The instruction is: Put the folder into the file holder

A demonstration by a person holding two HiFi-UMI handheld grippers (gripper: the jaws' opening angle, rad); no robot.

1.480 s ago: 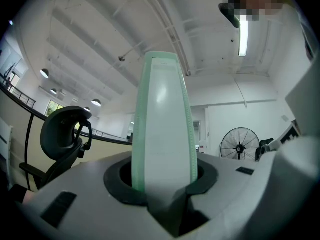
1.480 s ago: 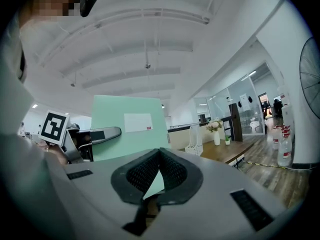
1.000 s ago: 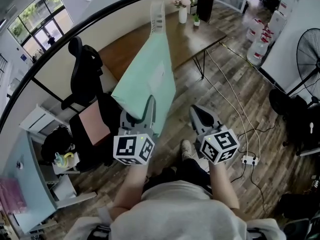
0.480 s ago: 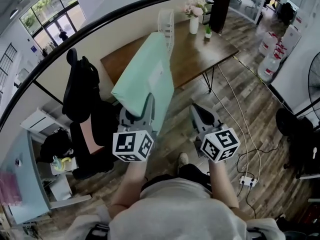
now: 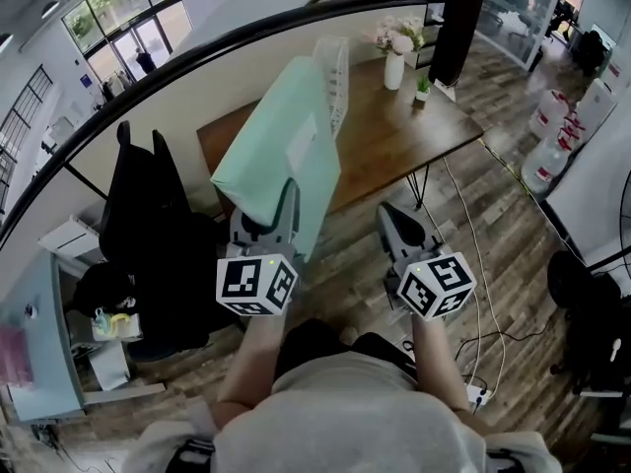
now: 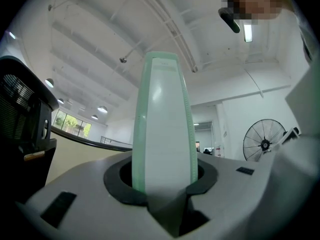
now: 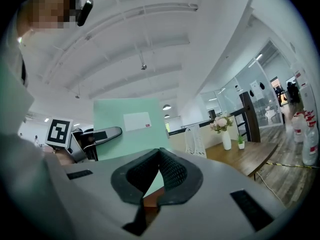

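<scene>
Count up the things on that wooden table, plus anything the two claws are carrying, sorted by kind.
Folder: 1, green, gripped in the left claw
File holder: 1, white, on the table
Vase of flowers: 1, on the table
Potted plant: 1, small, beside the vase
Right claw: carries 0, shut on nothing
Total: 4

We see a brown wooden bench point(image 5: 389, 141) on thin dark legs, standing on a plank floor point(image 5: 355, 235). Along its far side stand an upright white mesh file holder point(image 5: 335, 62), a white vase point(image 5: 394, 70) of pale flowers near it, and a small potted plant point(image 5: 422, 87) just beside the vase. Large water bottles point(image 5: 545, 166) stand on the floor to the bench's right.
</scene>
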